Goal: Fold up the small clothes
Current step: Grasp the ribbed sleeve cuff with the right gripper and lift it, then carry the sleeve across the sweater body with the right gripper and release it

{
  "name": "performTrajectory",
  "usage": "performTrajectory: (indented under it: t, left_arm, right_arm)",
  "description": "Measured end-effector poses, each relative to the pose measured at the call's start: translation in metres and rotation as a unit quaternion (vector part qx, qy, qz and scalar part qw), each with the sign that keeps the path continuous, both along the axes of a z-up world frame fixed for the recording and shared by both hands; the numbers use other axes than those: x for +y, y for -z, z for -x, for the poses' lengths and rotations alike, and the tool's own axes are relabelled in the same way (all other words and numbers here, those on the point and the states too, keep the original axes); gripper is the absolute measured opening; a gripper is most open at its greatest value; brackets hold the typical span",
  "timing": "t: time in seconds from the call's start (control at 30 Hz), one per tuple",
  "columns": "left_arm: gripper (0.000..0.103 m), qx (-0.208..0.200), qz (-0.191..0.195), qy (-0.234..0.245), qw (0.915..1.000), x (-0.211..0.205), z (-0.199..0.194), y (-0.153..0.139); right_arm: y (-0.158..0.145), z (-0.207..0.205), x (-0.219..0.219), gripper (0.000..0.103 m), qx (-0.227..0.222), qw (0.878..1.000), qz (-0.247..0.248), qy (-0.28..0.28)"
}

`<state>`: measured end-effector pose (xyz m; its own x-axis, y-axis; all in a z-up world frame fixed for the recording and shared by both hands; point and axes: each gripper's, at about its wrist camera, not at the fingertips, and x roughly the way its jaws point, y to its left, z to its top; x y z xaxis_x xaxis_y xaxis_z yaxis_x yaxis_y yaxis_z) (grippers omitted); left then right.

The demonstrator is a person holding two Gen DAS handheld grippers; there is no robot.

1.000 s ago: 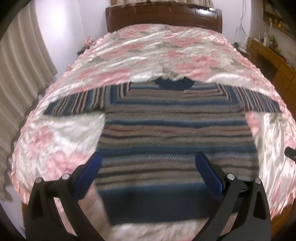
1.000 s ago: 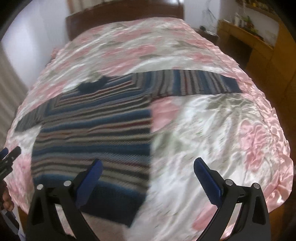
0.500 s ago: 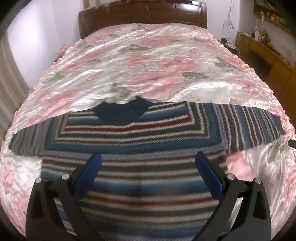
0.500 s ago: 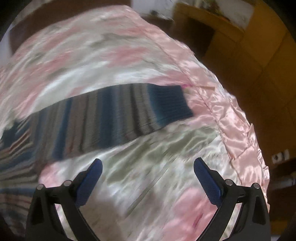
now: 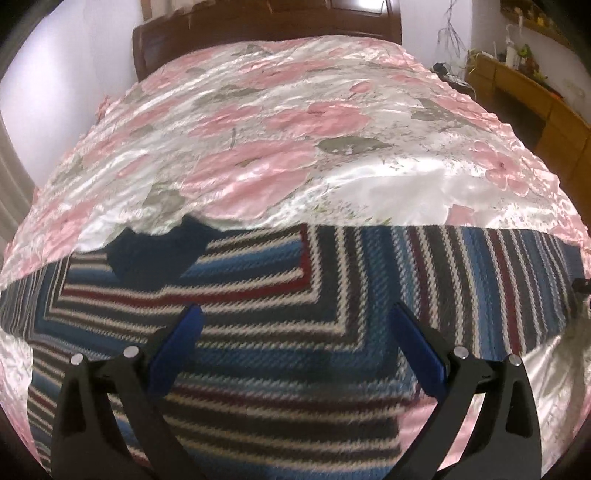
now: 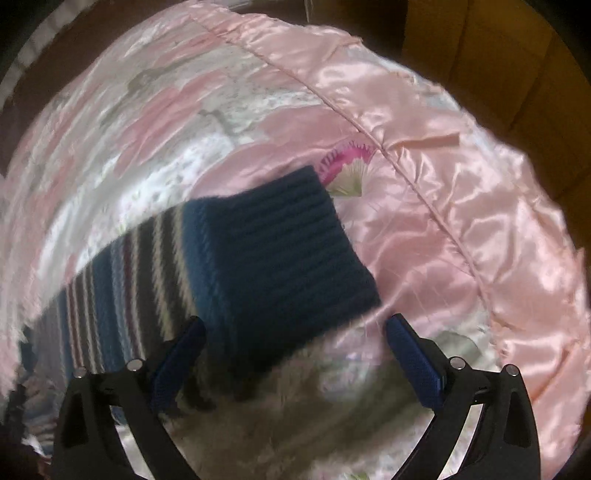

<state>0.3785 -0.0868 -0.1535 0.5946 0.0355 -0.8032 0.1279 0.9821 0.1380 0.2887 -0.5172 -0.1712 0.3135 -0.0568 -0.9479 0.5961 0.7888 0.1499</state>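
bed (image 5: 295,122): pink floral satin cover, wooden headboard at 12 o'clock | on it: striped knit sweater (image 5: 258,332) lying flat, sleeve cuff (image 6: 280,243) near edge seam

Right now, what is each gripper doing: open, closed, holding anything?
Left gripper: open, holding nothing, above the striped sweater.
Right gripper: open, holding nothing, at the sweater's dark blue cuff.

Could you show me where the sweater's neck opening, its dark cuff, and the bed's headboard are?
Neck opening (image 5: 157,254), left wrist view, on the navy collar fabric.
Dark cuff (image 6: 280,251), right wrist view, on the middle of the ribbed sleeve end.
Headboard (image 5: 266,26), left wrist view, on its brown wooden face.
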Motion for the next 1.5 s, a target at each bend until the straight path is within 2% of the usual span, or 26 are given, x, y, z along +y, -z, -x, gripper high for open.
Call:
performTrajectory:
  t: [0.13, 0.2, 0.23, 0.3, 0.33, 0.37, 0.5, 0.63, 0.8, 1.0, 1.2, 1.37, 1.43, 1.47, 1.5]
  left_arm:
    - [0.100, 0.001, -0.009, -0.003, 1.0000, 0.001, -0.004, 0.005]
    - [0.100, 0.001, -0.016, -0.007, 0.9998, 0.003, -0.004, 0.006]
    - [0.100, 0.002, -0.020, -0.009, 0.9998, 0.005, -0.004, 0.007]
    - [0.100, 0.004, -0.022, -0.011, 0.9997, 0.012, -0.002, 0.006]
    - [0.100, 0.003, -0.024, -0.010, 0.9997, 0.014, 0.000, 0.005]
    - [0.100, 0.000, -0.029, -0.009, 0.9995, 0.017, 0.002, 0.004]
    - [0.100, 0.001, -0.035, -0.002, 0.9994, 0.034, 0.008, -0.001]
    - [0.100, 0.019, -0.045, -0.011, 0.9988, 0.064, 0.001, 0.004]
    - [0.100, 0.048, -0.013, -0.032, 0.9982, 0.111, -0.015, 0.005]
    - [0.100, 0.053, 0.011, -0.055, 0.9970, 0.153, -0.017, 0.002]
    - [0.100, 0.046, 0.029, -0.065, 0.9964, 0.183, -0.014, 0.001]
    - [0.100, 0.039, 0.100, -0.074, 0.9915, 0.216, -0.009, 0.000]
    - [0.100, 0.050, 0.089, -0.083, 0.9912, 0.221, -0.010, 0.004]
    - [0.100, 0.063, 0.068, -0.079, 0.9925, 0.221, -0.012, 0.006]
    - [0.100, 0.068, 0.048, -0.070, 0.9940, 0.218, -0.013, 0.009]
  right_arm:
    - [0.005, 0.003, -0.013, 0.088, -0.018, 0.999, -0.023, 0.021]
    - [0.001, 0.004, -0.013, 0.064, -0.018, 1.000, -0.012, 0.020]
    - [-0.002, 0.005, -0.012, 0.058, -0.018, 1.000, -0.003, 0.019]
    - [-0.008, 0.008, -0.011, 0.012, -0.037, 0.999, -0.018, 0.008]
    - [-0.011, 0.009, -0.010, 0.009, -0.050, 0.998, -0.037, 0.006]
    - [-0.016, 0.011, -0.008, 0.009, -0.058, 0.998, -0.040, 0.005]
    - [-0.040, 0.015, 0.009, 0.009, -0.078, 0.997, -0.002, -0.022]
    - [-0.043, 0.014, 0.022, 0.009, -0.059, 0.998, 0.028, -0.018]
    - [-0.062, -0.005, 0.065, 0.009, -0.104, 0.992, 0.022, -0.069]
    - [-0.073, -0.035, 0.168, 0.009, -0.117, 0.976, 0.008, -0.186]
    - [-0.075, -0.056, 0.282, 0.009, -0.126, 0.949, -0.037, -0.287]
    - [-0.053, -0.069, 0.364, 0.009, -0.096, 0.931, -0.045, -0.349]
    - [-0.041, -0.073, 0.379, 0.009, -0.081, 0.931, -0.048, -0.354]
    - [-0.033, -0.075, 0.386, 0.010, -0.070, 0.930, -0.043, -0.357]
    - [-0.026, -0.077, 0.391, 0.015, -0.058, 0.931, -0.041, -0.359]
